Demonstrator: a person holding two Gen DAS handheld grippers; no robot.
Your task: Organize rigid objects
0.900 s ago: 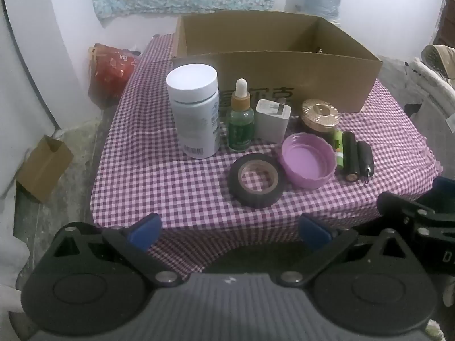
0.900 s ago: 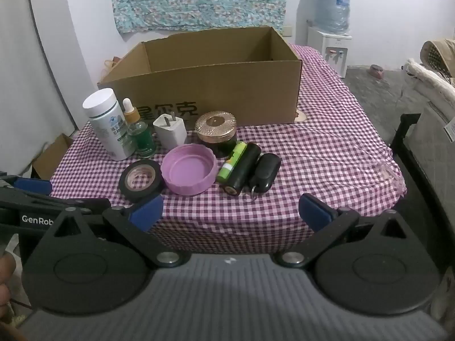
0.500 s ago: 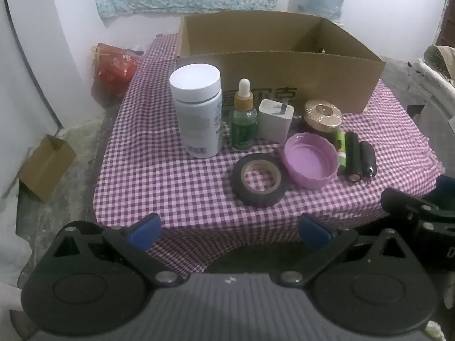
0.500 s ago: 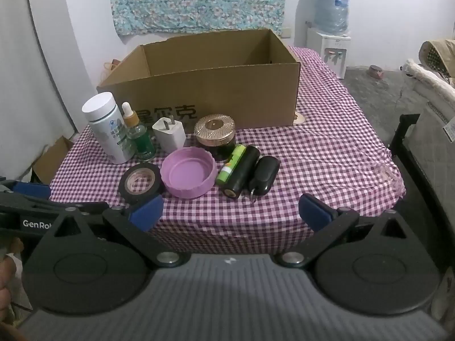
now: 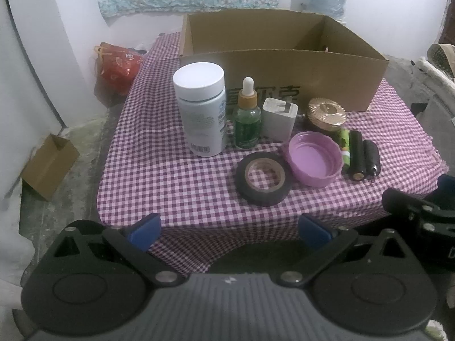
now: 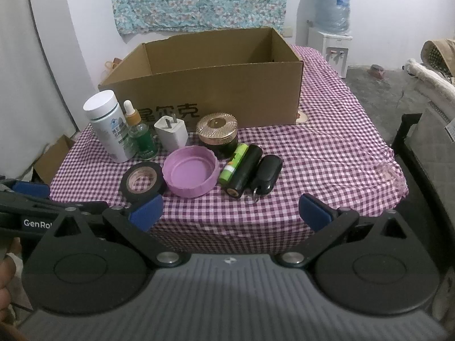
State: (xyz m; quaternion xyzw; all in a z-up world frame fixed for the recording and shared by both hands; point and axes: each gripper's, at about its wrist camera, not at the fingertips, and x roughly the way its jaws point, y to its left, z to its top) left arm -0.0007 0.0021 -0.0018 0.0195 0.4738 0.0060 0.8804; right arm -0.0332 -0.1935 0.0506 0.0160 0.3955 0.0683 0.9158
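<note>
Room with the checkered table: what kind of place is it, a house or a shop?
Most likely a room in someone's home. A water dispenser stands by the wall, a flowered cloth hangs behind the cardboard box, and the table wears a purple checkered cloth with everyday household things on it.

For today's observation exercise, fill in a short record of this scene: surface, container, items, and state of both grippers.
surface: table with checked cloth
container: open box, behind the items
back row: white bottle, dropper bottle, charger, gold-lidded jar
front row: tape, purple lid, green tube, black cylinder, key fob
left gripper: open, empty
right gripper: open, empty
</note>
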